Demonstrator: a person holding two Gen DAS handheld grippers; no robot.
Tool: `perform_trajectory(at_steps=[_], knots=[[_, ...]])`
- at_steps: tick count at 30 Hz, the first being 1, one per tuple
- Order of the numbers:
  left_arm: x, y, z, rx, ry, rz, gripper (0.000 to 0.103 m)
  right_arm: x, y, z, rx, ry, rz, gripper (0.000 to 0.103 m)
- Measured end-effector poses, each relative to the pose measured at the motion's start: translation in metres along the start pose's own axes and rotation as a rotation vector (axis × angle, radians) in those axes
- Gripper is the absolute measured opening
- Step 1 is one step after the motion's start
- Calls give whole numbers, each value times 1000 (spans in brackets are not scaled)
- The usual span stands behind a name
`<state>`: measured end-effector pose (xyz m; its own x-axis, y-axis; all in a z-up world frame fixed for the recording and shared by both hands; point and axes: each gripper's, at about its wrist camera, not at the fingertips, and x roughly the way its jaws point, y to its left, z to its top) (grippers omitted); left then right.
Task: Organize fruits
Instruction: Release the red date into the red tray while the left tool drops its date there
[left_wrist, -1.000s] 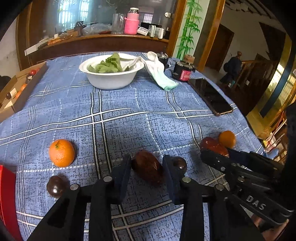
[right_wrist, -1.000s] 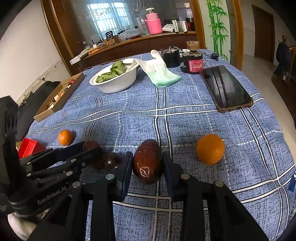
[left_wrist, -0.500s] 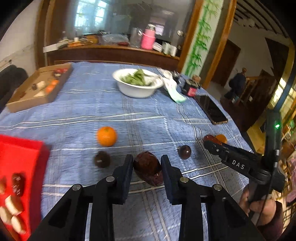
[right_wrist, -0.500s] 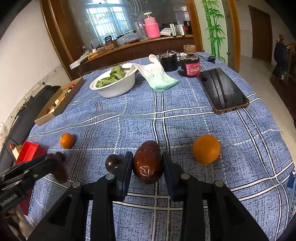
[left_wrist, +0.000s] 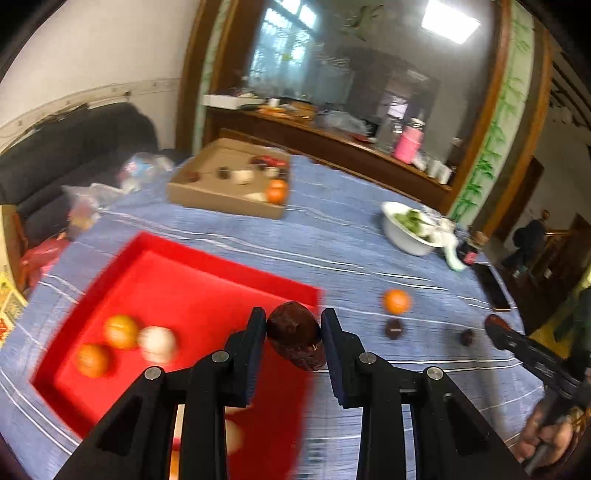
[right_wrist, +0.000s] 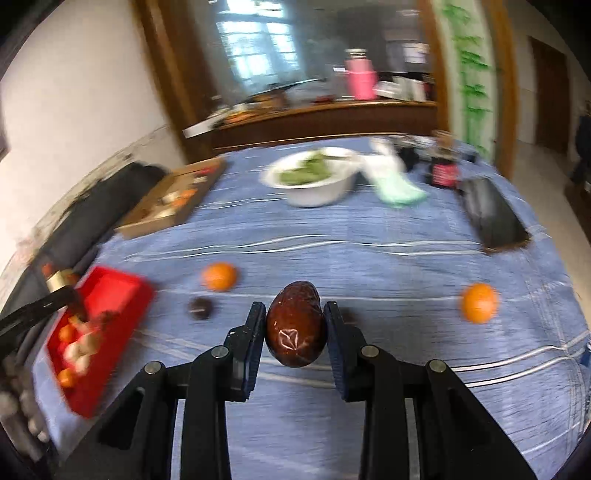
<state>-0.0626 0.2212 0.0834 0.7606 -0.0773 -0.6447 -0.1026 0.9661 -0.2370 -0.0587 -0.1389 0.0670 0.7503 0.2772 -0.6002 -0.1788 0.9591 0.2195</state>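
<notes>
wrist views, angled down, shared table (left_wrist: 332, 229)

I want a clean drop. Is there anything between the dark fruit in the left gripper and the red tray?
Nothing visible: the dark fruit hangs at the red tray near corner, with bare red floor beside it.

Bare cloth (right_wrist: 369, 258) lies open between orange (right_wrist: 219, 276) and white bowl (right_wrist: 314, 184).
</notes>
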Motion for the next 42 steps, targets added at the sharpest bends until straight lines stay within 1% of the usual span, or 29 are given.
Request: perform_trajectory(at_steps=[1, 5, 6, 8, 9, 13, 17, 21, 24, 26, 28, 30, 33, 35, 40, 42], knots=[[0, 16, 5, -1, 6, 17, 32, -1, 16, 1, -24, 8, 21, 31], [6, 57, 17, -16, 3, 92, 32, 6, 82, 6, -96, 54, 132, 31], [8, 64, 17, -24, 7, 97, 32, 13, 101, 8, -104, 75, 167, 31], [19, 83, 19, -57, 35, 102, 32, 24, 128, 7, -118, 105, 207, 31], [23, 86, 18, -64, 43, 99, 32, 32, 145, 6, -132, 125, 222, 31], [39, 103, 17, -92, 72, 92, 32, 61, 197, -3, -201, 189, 234, 31], [51, 112, 18, -121, 91, 88, 32, 90, 226, -15, -242, 246, 213, 31], [63, 114, 18, -132, 118, 93, 32, 110, 238, -19, -267, 263, 164, 31], [63, 116, 19, -148, 120, 79, 32, 120, 243, -17, -275, 266, 142, 31], [60, 117, 19, -156, 110, 73, 39, 124, 246, -16, -278, 267, 142, 32], [57, 117, 20, -163, 104, 68, 43, 125, 247, -16, -273, 262, 148, 36], [54, 118, 19, -174, 106, 64, 46, 124, 248, -15, -273, 252, 148, 38], [42, 113, 19, -175, 93, 59, 46, 118, 247, -14, -276, 234, 145, 39], [29, 106, 19, -163, 72, 55, 53, 110, 243, -13, -271, 216, 142, 42], [0, 84, 16, -135, 23, 33, 58, 85, 227, -11, -257, 166, 147, 43], [-10, 74, 13, -118, 13, 26, 59, 73, 216, -12, -248, 150, 141, 45]])
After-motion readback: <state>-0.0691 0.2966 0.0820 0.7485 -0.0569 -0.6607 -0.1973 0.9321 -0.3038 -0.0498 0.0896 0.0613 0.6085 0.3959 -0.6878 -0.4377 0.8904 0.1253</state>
